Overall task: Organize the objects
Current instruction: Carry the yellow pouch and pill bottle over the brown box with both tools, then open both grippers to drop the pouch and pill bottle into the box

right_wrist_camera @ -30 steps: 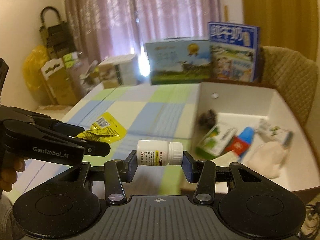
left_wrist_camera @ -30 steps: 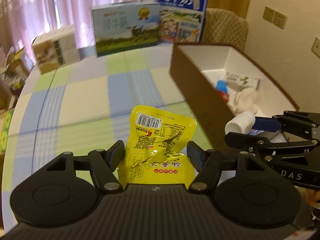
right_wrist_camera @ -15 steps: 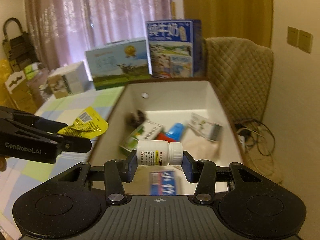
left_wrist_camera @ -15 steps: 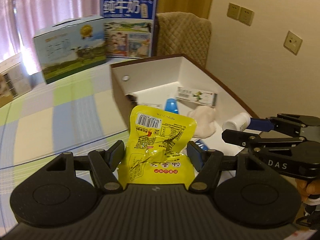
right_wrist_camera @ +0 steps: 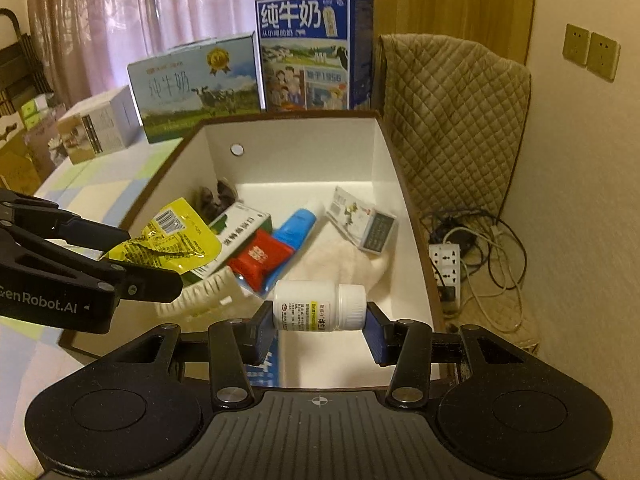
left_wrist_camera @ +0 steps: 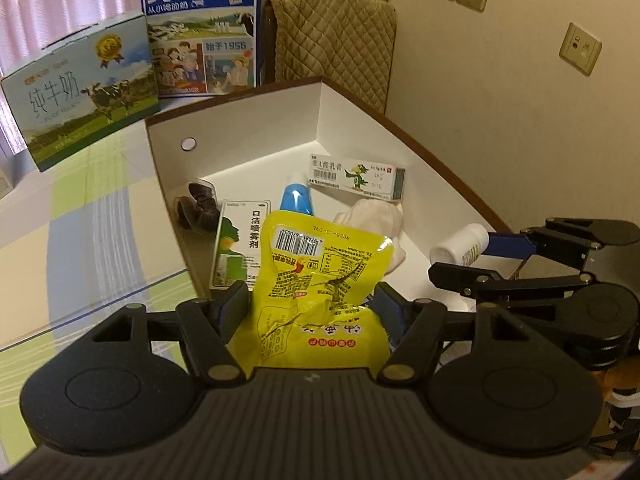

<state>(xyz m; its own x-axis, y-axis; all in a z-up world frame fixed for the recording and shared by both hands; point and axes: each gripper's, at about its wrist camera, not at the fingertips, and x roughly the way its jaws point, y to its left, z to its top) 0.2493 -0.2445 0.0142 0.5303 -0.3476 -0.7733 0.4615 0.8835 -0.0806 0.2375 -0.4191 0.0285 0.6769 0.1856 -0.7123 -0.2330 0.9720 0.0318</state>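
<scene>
Over one white box (right_wrist_camera: 384, 168), two grippers clamp one yellow pouch (left_wrist_camera: 320, 276), one white bottle (right_wrist_camera: 320, 306).

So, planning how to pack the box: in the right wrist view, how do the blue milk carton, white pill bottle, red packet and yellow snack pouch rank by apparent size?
1. Blue milk carton
2. Yellow snack pouch and white pill bottle: look alike; the bottle is nearest the camera, so unsure.
3. Red packet
</scene>
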